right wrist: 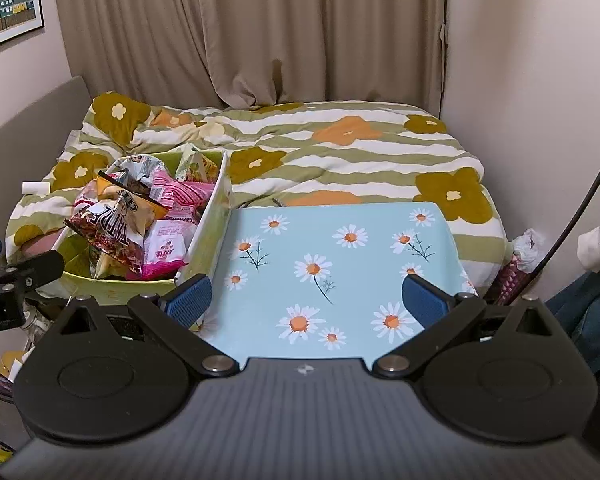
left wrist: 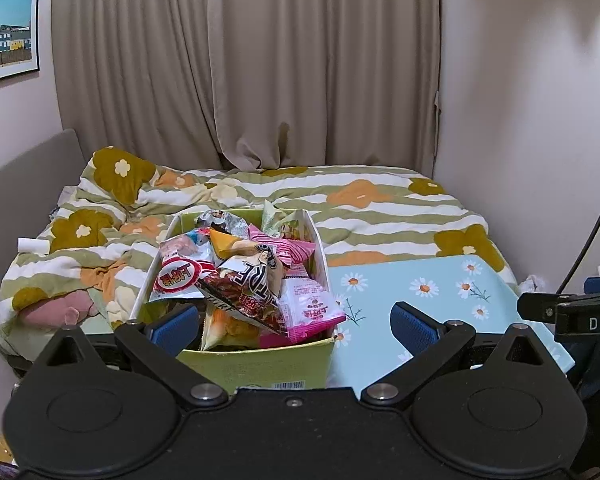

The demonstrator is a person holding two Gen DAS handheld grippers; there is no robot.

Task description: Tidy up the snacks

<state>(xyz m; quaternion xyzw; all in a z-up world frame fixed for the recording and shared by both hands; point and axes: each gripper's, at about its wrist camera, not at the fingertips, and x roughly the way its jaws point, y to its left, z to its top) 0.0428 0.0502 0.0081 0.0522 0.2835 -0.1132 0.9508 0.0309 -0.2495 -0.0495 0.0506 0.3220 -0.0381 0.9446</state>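
On the daisy-print table (right wrist: 340, 248) beside the bed, I am holding both claws, left claw (left wrist: 296, 322) and right claw (right wrist: 306, 300), spread and empty, while the green box (left wrist: 260, 364) of heaped snacks (left wrist: 244, 276) is calling for one top-packet pinch.

Light-blue daisy-print board (right wrist: 340, 256), yellow-green box (left wrist: 256, 364) of pink and red snack packets (left wrist: 256, 280), green-striped flowered quilt (right wrist: 340, 152), beige curtain (left wrist: 240, 60).

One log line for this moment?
left gripper: open, at snack box | right gripper: open, over daisy mat | snacks: piled in box
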